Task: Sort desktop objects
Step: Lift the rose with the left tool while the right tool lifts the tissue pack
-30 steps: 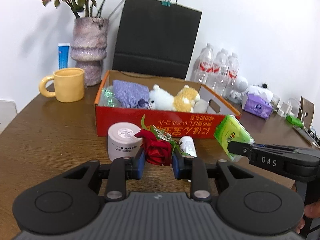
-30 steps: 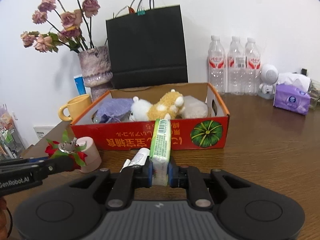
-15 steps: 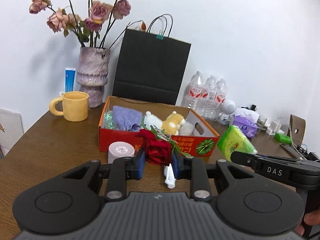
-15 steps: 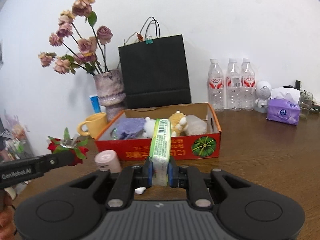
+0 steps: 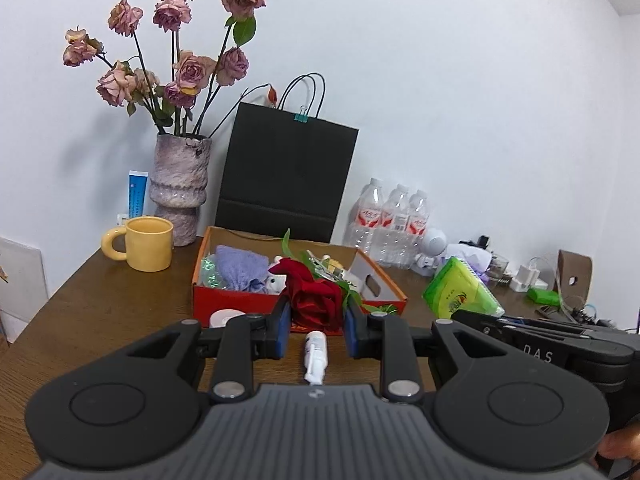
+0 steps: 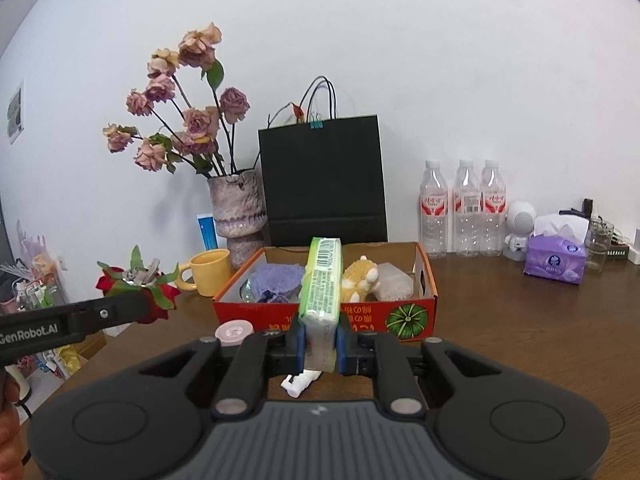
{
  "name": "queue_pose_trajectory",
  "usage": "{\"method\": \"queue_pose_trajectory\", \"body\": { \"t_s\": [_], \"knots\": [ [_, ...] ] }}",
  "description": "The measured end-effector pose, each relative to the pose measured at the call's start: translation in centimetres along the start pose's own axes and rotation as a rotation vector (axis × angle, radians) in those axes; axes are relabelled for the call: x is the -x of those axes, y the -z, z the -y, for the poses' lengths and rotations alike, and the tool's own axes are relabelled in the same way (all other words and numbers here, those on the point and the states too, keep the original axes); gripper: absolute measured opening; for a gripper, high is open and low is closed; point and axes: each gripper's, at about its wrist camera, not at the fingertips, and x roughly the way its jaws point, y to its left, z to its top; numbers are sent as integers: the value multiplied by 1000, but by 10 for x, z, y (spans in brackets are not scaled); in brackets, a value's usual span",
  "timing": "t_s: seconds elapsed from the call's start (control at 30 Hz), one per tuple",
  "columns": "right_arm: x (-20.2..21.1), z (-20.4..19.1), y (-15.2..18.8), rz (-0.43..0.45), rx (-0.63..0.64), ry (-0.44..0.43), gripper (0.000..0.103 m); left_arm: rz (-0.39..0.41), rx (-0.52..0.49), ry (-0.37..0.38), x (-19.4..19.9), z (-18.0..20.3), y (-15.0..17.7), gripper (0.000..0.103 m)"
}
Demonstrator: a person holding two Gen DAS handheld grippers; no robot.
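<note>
On the brown worktop [image 6: 520, 320], from the left: one yellow mug [image 6: 208, 272], one vase [image 6: 238, 216] of dried roses, one black paper bag [image 6: 324, 184], three water bottles [image 6: 464, 208] and one purple tissue pack [image 6: 554, 258]. One red cardboard box [image 6: 280, 318] sits in front of the bag, holding a lilac pouch [image 6: 278, 280] and one plush toy [image 6: 360, 280]. The left tongs [image 5: 314, 324] clamp one red rose [image 5: 314, 296], held above the box's near edge. The right tongs [image 6: 318, 346] are closed on one green tissue pack [image 6: 322, 280], upright before the box. One pink-lidded jar [image 6: 234, 330] and one white tube [image 6: 300, 382] lie just in front.
</note>
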Motion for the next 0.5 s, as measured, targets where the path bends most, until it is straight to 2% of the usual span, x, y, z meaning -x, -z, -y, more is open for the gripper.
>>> {"method": "queue_pose_trajectory", "body": {
  "t_s": [0.5],
  "knots": [
    [23,-2,-4,12,-4,-1,13,24,-4,19,22,6,-5,27]
  ]
}}
